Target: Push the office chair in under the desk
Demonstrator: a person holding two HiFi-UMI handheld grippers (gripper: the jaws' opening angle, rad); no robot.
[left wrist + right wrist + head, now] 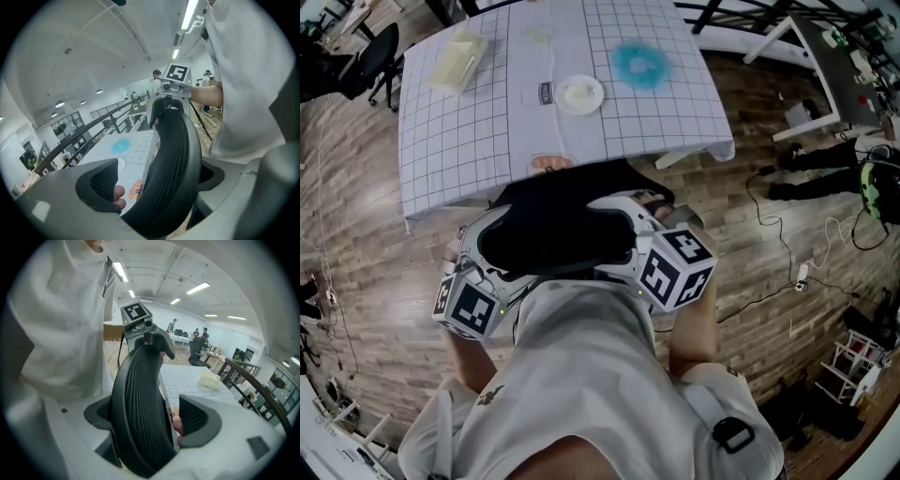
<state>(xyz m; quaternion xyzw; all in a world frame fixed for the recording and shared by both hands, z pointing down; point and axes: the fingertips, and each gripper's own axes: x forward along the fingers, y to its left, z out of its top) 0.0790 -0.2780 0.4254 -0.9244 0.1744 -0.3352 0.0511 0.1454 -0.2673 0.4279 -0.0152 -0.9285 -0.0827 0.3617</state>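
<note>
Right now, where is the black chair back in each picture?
Head view: the chair back sits in the middle, just below the desk's near edge.
Left gripper view: chair back is at low centre, curving up between the jaws.
Right gripper view: chair back is at low centre-left, standing between the jaws.
Shared landmark: the checked tablecloth lies beyond it in every view.

A: How's your light?
B: Bright, even: ceiling strips point(199, 287) glare white overhead, and shadows beside your worktop point(469, 141) are soft.
A: Sharpness?
B: Your gripper views bulge, ringed in black, blurring near the rim. In the head view the chair back point(553, 225) reads flat black.
</note>
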